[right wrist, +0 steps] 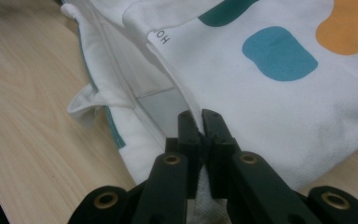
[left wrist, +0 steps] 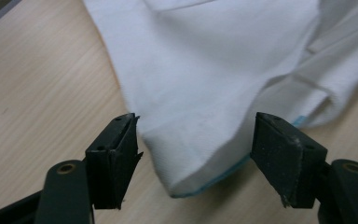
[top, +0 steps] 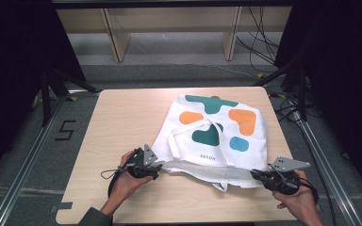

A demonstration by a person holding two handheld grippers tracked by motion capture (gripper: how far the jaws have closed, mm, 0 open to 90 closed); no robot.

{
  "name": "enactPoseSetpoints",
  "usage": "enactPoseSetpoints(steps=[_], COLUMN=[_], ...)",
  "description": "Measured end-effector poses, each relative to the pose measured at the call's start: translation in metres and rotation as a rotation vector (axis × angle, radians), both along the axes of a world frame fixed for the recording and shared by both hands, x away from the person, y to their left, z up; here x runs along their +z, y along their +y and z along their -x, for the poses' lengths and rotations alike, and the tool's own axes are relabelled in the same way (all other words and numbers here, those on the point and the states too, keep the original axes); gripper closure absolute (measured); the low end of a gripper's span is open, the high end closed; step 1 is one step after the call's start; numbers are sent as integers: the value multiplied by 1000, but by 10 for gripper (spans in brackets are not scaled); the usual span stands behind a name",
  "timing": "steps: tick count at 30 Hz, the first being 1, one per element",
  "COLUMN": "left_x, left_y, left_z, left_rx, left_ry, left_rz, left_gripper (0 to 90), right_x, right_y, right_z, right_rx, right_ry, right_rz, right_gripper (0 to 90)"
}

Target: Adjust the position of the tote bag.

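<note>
A white cloth bag [top: 217, 127] printed with teal, orange and blue blobs lies flat on the right half of the wooden table [top: 122, 122], its handles folded over it. My left gripper [top: 158, 165] rests at the bag's near left corner. In the left gripper view the jaws of this gripper [left wrist: 193, 135] stand open, and the bag's corner [left wrist: 191, 154] lies between them without being pressed. At the near right corner my right gripper [top: 257, 175] is shut on the bag's edge. The right gripper view shows the jaws of that gripper [right wrist: 199, 116] pinching the white hem [right wrist: 186, 100].
The table's front edge runs just below both hands, and its left half is bare wood. Metal rails [top: 23, 160] flank the table on the floor. A wooden frame [top: 118, 37] stands behind it, and cables [top: 259, 42] trail at the back right.
</note>
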State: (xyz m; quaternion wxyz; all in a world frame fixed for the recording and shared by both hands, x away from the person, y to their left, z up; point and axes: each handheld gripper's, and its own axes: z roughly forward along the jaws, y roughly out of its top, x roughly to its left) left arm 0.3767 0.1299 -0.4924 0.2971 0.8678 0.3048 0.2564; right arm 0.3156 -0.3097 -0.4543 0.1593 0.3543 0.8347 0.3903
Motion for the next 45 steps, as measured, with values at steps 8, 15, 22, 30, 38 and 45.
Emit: enactPoseSetpoints(steps=[8,15,22,30,38,45], left_x=[4,2,10,14,15,13], left_y=[-14,-10,-11,-10,-10,-8], left_z=[-21,-10,15,40,55,52], left_rx=[-57,-186,-255,-280,-286,-269], left_ry=[-33,-24,14,36,63,70], left_rz=[-30,-29,-29,1,34,60], left_gripper=[621,866,870,870,855,769], right_x=[-2,-2,-4,-7,-17,-19], right_y=[1,0,-10,-14,-13,-3], right_z=[1,0,-1,1,2,0], right_rx=[-17,-13,-45,-47,-39,38], right_ry=[35,-20,-8,-4,33,-11], right_rz=[-19,52,46,48,61,160], right_gripper=[875,876,875,875,747,856])
